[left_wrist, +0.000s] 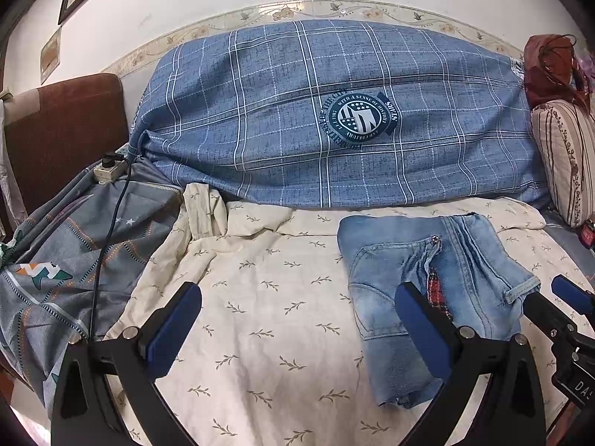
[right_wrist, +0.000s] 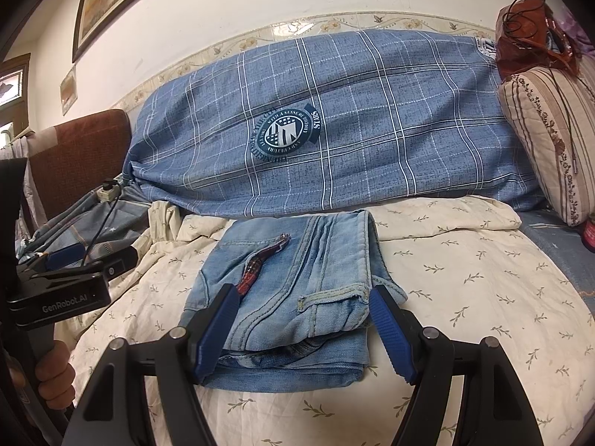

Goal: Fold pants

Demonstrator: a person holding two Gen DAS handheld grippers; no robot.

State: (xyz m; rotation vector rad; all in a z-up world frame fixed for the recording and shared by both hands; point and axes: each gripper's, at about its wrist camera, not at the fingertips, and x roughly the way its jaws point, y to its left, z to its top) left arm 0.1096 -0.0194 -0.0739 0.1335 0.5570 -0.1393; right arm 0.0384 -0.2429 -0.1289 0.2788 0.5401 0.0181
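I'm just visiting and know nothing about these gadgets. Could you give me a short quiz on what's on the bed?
1. True or false: the jeans are already folded into a compact stack.
2. What do the jeans lie on: A) the cream leaf-print sheet, B) the blue plaid bedding?
3. Is the right gripper clamping the denim?

Key: 1 true. 2 A. 3 No, its fingers stand open on either side.

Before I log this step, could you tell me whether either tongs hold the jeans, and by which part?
Nothing is held. Both the left tongs and right tongs stand open above the folded jeans.
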